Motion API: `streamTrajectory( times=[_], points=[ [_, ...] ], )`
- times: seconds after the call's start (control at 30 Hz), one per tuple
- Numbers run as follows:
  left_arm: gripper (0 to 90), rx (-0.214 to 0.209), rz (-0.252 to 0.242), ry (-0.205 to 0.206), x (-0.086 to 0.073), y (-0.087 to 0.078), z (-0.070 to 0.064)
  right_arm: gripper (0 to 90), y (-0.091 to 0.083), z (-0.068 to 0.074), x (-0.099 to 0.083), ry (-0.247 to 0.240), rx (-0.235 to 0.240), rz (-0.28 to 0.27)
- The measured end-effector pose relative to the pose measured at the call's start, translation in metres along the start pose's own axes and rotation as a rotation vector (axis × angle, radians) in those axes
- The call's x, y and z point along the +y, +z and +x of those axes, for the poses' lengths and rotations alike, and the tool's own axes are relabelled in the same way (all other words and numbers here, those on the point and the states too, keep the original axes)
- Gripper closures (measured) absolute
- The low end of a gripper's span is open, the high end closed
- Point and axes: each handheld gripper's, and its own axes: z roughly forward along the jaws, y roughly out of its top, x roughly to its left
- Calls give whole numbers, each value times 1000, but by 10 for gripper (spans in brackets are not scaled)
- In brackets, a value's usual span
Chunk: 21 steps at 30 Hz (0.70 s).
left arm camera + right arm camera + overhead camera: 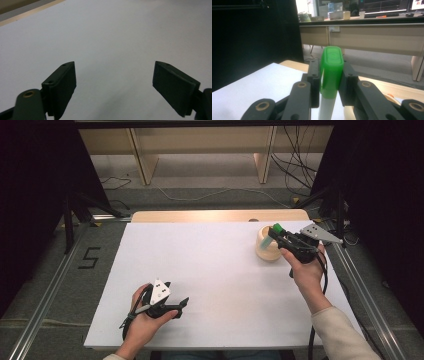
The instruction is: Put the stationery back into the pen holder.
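marker: a white-barrelled pen with a green cap [331,67], centre of the right gripper view; in the high view it sits at the upper right [274,231], just above the cup.
right gripper [281,237]: clamped on the marker, both jaws pressed flat against the sides of the green cap.
left gripper [181,304]: lower left of the high view, jaws spread wide with nothing between them, hovering over the white sheet [120,32].
cup: pale round holder [265,251], upper right, standing on the sheet.
handling: looks light and stiff; smooth plastic, likely slippery, and the cap might pull off the barrel.
best hold: i'd take the barrel below the cap, across its width.
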Motion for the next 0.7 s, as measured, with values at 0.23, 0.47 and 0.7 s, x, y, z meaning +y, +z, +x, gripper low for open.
streamTrajectory(
  times=[0.23, 0.47, 0.7],
  points=[
    [191, -3, 0, -2, 0, 0, 0, 746, 3, -7, 4, 2, -25, -12],
    [191, -2, 0, -1, 0, 0, 0, 746, 4, -12, 8, 2, -47, -25],
    [193, 4, -6, -1, 1, 0, 0, 746, 6, -17, 10, -5, -68, -28]
  ],
)
